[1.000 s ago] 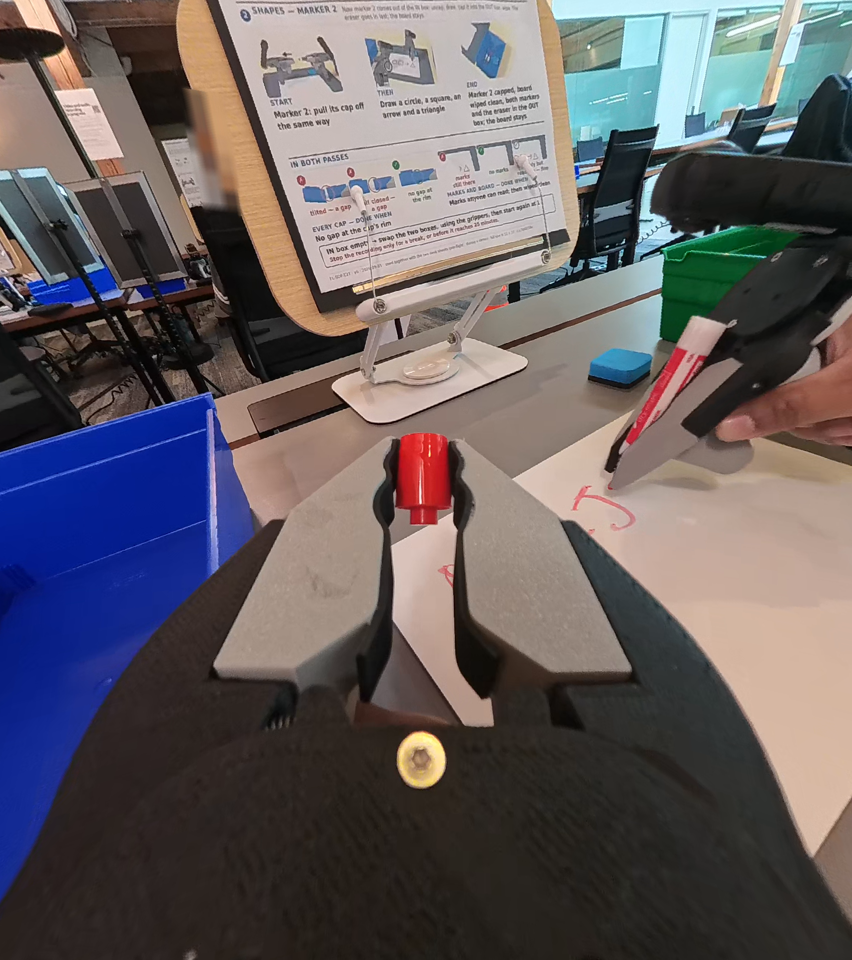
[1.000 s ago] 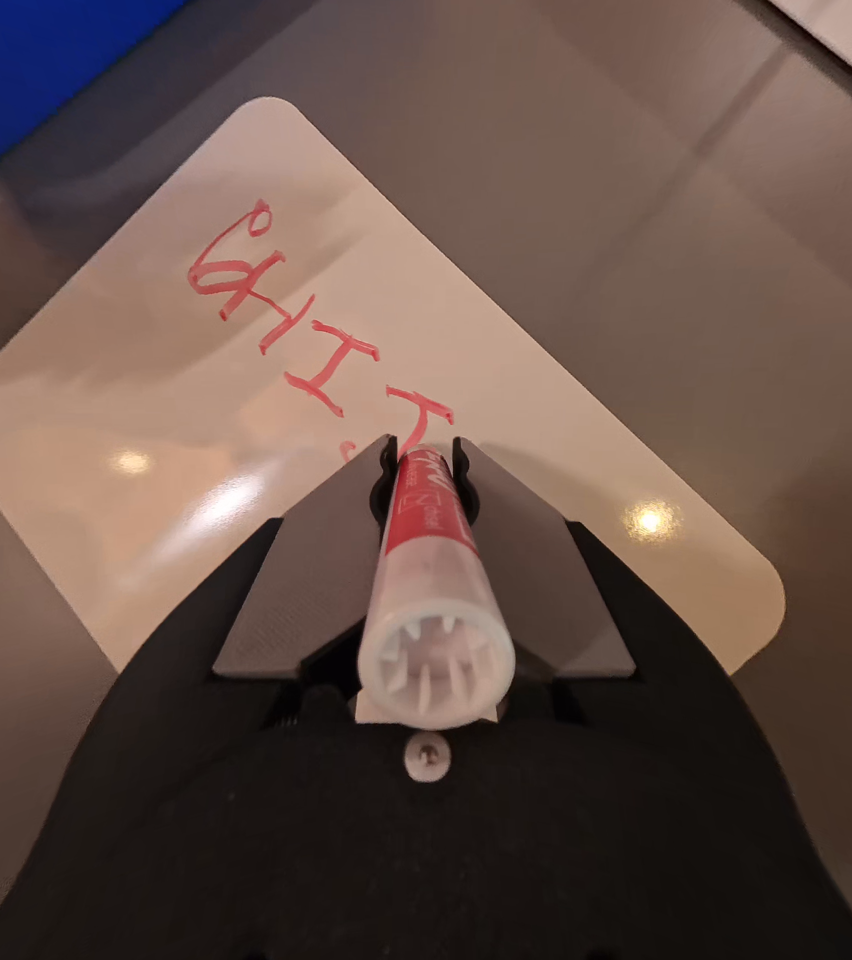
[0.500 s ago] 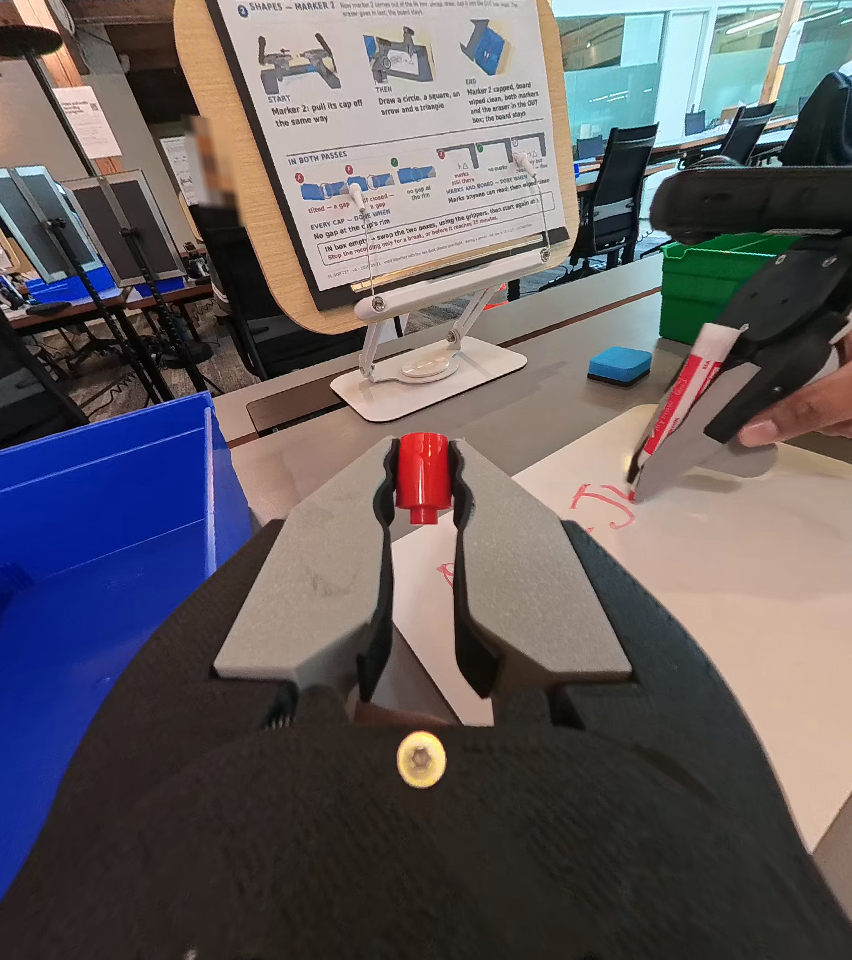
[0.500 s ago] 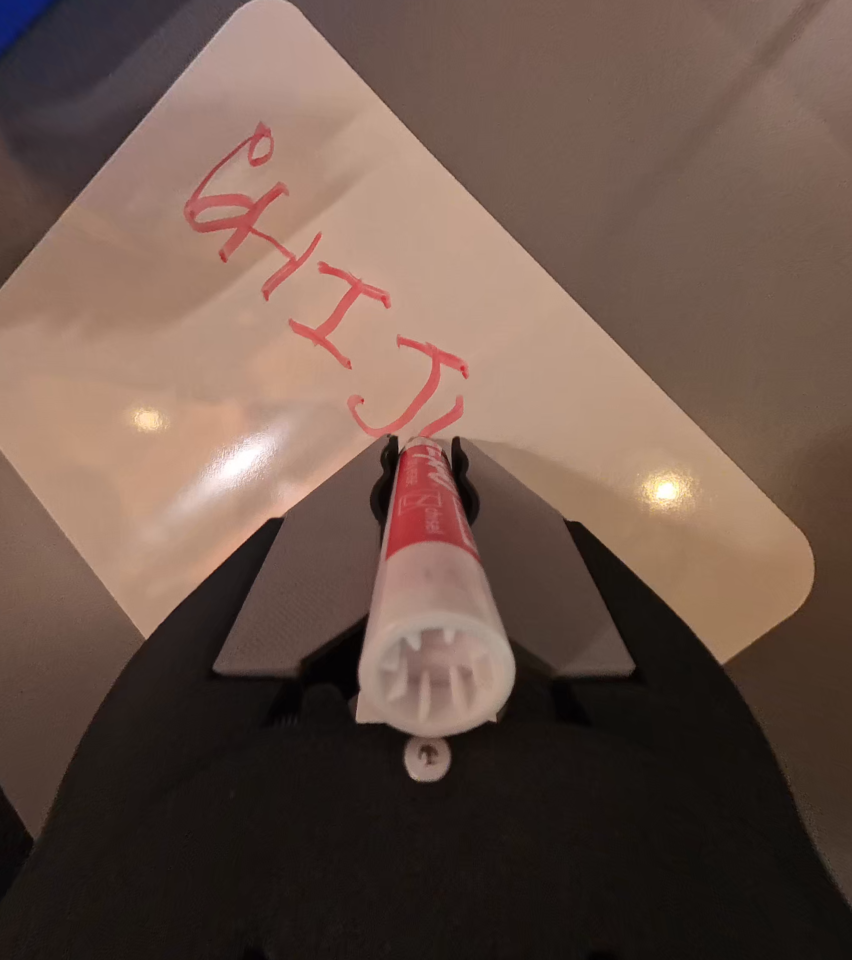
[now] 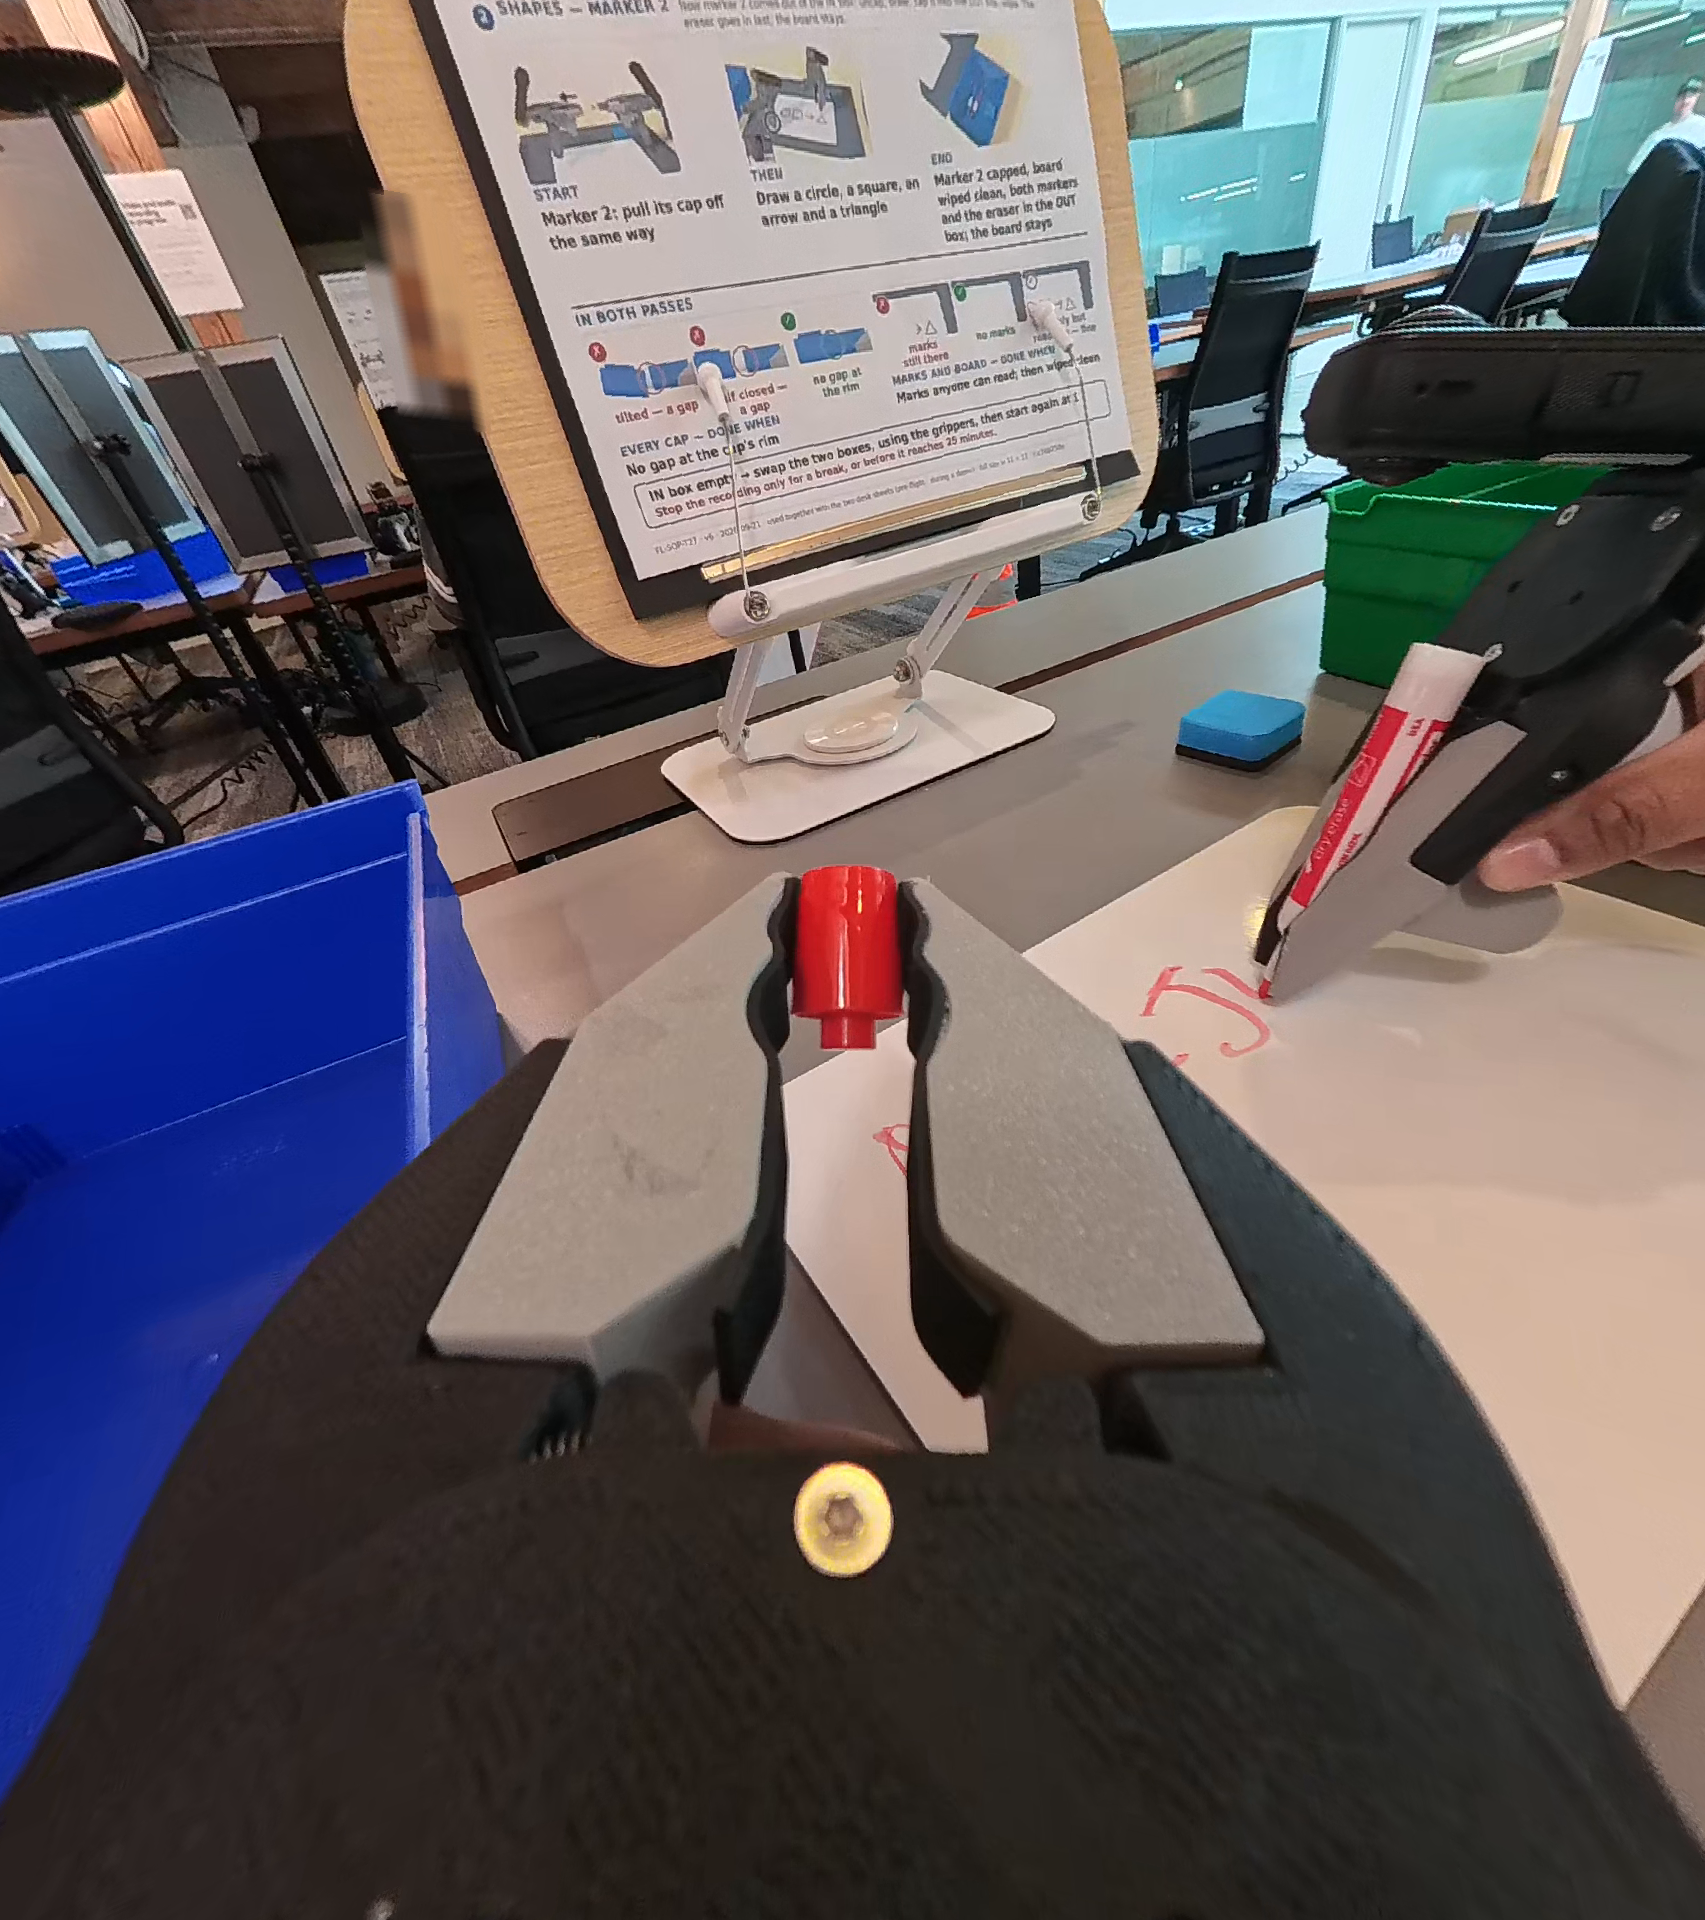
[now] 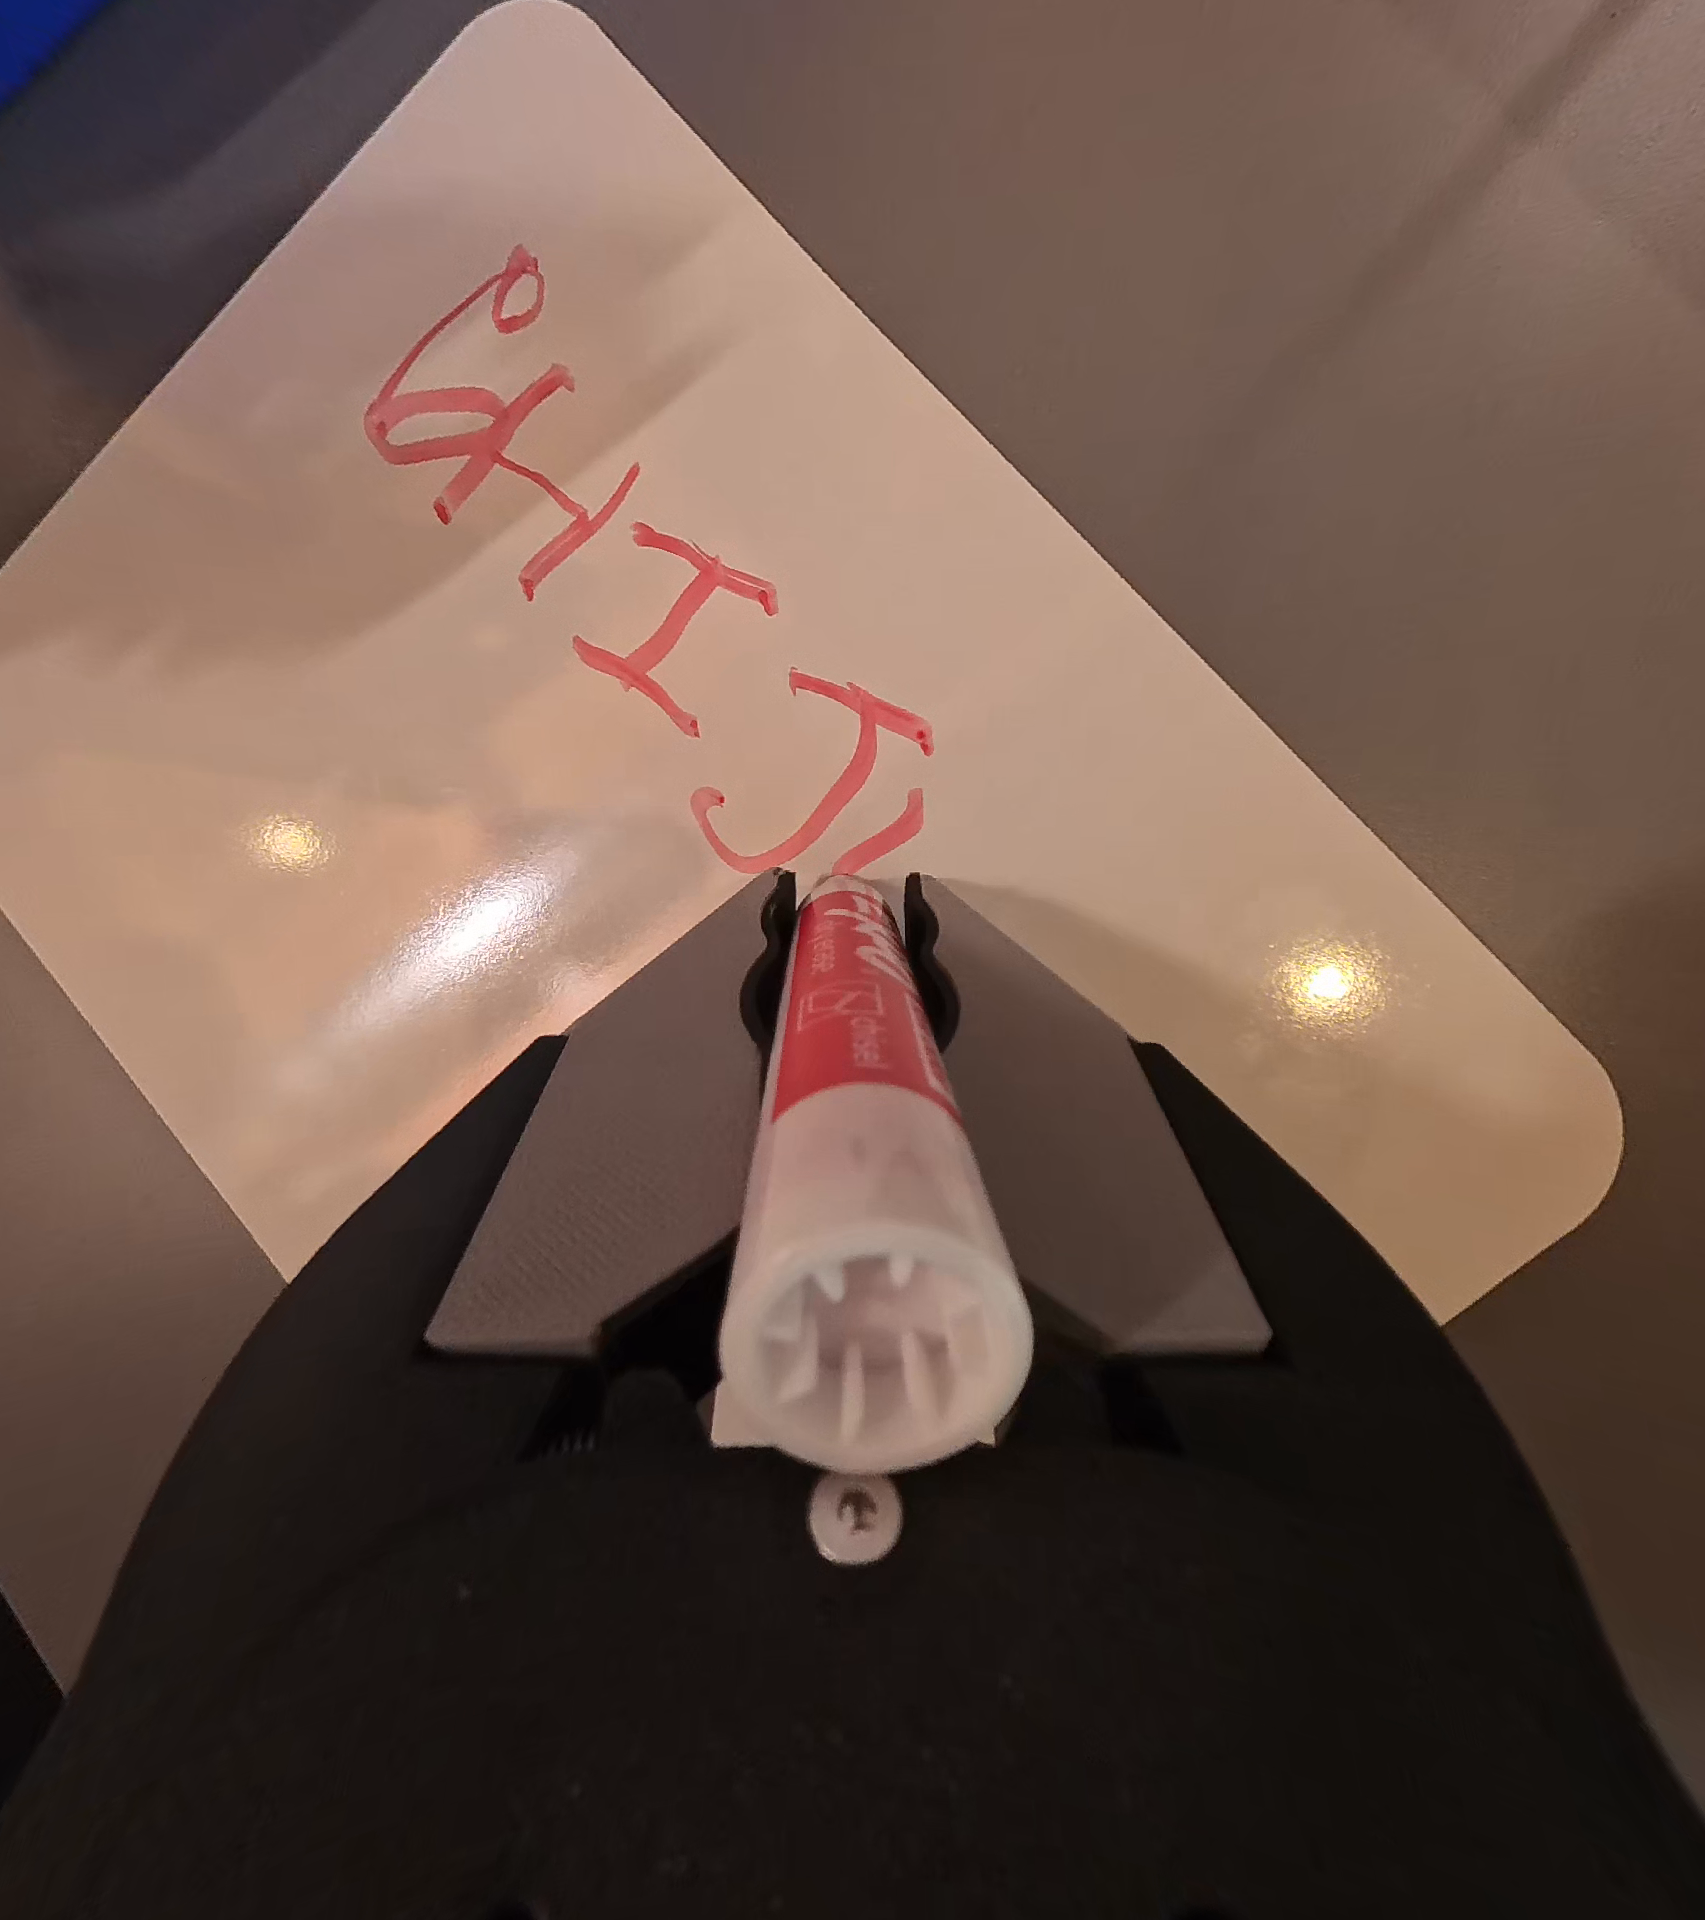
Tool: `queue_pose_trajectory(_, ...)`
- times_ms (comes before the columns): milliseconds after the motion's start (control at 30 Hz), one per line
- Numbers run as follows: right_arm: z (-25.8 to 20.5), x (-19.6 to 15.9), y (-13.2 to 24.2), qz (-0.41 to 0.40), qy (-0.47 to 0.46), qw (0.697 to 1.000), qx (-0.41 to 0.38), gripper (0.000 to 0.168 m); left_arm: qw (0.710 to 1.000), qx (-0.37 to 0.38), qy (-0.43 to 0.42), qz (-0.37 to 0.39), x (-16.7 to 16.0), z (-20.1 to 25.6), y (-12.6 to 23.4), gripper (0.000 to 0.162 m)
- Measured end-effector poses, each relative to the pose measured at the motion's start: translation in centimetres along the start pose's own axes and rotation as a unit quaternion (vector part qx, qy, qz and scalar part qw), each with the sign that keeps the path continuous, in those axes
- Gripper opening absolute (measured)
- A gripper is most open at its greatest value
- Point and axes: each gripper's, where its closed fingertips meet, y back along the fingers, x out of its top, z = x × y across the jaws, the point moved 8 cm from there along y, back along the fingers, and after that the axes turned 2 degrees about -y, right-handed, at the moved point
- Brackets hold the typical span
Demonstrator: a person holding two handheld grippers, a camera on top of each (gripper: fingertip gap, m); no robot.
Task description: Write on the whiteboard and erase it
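A white whiteboard (image 5: 1450, 1195) lies flat on the grey table, also in the right wrist view (image 6: 1087, 623). Red marker strokes (image 6: 661, 613) run across it. My right gripper (image 6: 846, 883) is shut on a red-and-white marker (image 6: 858, 1049), tip down on the board at the end of the strokes. It shows in the left wrist view (image 5: 1274, 966) with the marker (image 5: 1367, 800) and a hand behind it. My left gripper (image 5: 846, 935) is shut on the red marker cap (image 5: 844, 956), held above the board's left corner.
A blue eraser (image 5: 1240, 727) lies on the table beyond the board. A blue bin (image 5: 152, 1091) stands at the left, a green bin (image 5: 1430, 561) at the far right. An instruction sheet on a white stand (image 5: 858, 748) is at the back. Left tips to right tips: about 20 centimeters.
My right gripper has moved along the board with the marker and added more red strokes to the row. My left gripper with the cap has stayed in place.
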Motion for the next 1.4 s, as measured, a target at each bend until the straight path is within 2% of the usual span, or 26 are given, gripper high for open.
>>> queue_pose_trajectory(667,-0.2,-0.5,0.4,-0.012,-0.001,1.000,0.022,0.018,1.000,0.000,0.001,-0.001,0.0,0.0,0.0,0.016)
queue_pose_trajectory(867,0.0,-0.1,0.9,0.017,-0.010,0.999,0.029,0.019,1.000,0.001,0.002,-0.001,0.0,-0.1,0.0,0.016)
queue_pose_trajectory(1033,1.2,0.3,1.5,0.053,-0.022,0.998,-0.003,0.019,1.000,0.000,0.001,-0.001,0.0,0.0,0.0,0.016)
queue_pose_trajectory(1400,2.4,0.1,1.1,0.053,-0.031,0.997,-0.046,0.019,1.000,0.000,0.003,-0.001,-0.1,0.0,0.0,0.016)
